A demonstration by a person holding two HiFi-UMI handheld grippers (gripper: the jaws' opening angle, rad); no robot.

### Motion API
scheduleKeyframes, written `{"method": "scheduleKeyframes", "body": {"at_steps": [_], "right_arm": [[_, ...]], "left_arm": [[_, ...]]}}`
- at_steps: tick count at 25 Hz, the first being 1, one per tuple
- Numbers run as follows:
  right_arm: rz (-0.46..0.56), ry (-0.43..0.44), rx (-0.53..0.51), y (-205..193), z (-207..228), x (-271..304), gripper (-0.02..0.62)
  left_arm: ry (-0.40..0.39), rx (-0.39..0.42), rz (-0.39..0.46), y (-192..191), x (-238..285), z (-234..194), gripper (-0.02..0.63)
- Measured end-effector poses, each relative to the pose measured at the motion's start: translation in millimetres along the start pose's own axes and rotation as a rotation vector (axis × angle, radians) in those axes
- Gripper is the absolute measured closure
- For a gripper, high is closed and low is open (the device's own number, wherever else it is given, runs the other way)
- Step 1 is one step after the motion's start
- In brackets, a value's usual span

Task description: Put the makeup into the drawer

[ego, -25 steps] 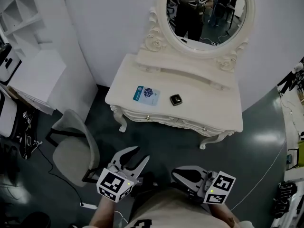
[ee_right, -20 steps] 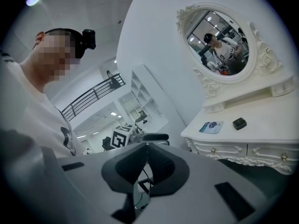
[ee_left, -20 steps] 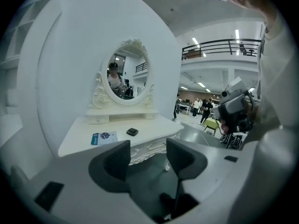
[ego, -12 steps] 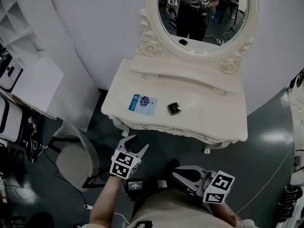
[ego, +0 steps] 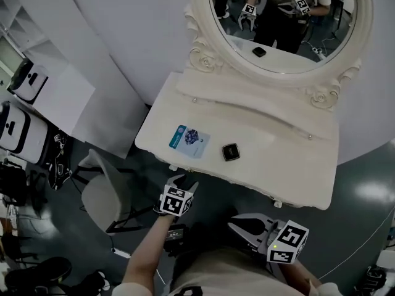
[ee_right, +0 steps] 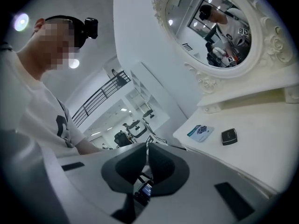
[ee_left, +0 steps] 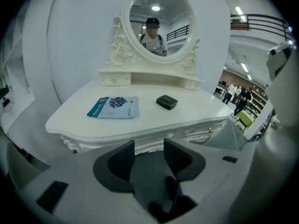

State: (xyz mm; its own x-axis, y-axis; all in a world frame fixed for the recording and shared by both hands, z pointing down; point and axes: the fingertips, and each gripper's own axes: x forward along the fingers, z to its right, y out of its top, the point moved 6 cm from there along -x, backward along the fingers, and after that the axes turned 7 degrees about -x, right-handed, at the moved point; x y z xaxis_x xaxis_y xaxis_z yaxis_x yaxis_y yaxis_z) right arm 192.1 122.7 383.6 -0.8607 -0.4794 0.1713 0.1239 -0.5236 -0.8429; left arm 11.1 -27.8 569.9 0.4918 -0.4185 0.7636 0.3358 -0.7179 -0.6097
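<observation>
A small black compact (ego: 231, 152) and a blue-and-white packet (ego: 189, 139) lie on the white dressing table (ego: 290, 165), toward its front left. My left gripper (ego: 183, 181) hovers just below the table's front edge, under the packet; its jaws are apart and closing, with nothing between them. From the left gripper view the packet (ee_left: 113, 107) and the compact (ee_left: 167, 101) lie beyond its fingertips (ee_left: 149, 146). My right gripper (ego: 239, 227) hangs lower right, near my body, shut and empty. In its own view the right gripper (ee_right: 146, 148) points past the table's left end, with the compact (ee_right: 229, 136) off to the right.
An oval mirror (ego: 290, 17) in a carved frame stands at the back of the table. The carved front apron carries small drawer knobs (ee_left: 210, 129). A grey chair (ego: 105, 193) stands left of my left arm. White shelving (ego: 37, 97) fills the far left.
My left gripper has travelled from near my body up to the table's front edge, its jaws wider than a second ago. The table looms closer. The right gripper stays shut, low right.
</observation>
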Motion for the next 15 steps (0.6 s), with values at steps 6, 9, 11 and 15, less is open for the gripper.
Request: {"method": "scheduleKeyframes", "body": {"at_steps": [6,9,11,15], "right_arm": [[-0.027,-0.034,0.028,6,23,5,0.561],[-0.044,-0.080,0.042,8,26,13,0.561],[-0.056,-0.097,0.063,5,25,18,0.561],[-0.075,-0.151,0.073,5,26,24,0.561]], "left_arm": [[0.137,-0.003,-0.094,-17,57,-30,0.416],[0.143,-0.032,-0.092,-17,77,-44,0.416],[0.145,-0.045,-0.110,-20,88,-52,0.416],[0.145,-0.087,-0.145,-29,102,-62,0.414]]}}
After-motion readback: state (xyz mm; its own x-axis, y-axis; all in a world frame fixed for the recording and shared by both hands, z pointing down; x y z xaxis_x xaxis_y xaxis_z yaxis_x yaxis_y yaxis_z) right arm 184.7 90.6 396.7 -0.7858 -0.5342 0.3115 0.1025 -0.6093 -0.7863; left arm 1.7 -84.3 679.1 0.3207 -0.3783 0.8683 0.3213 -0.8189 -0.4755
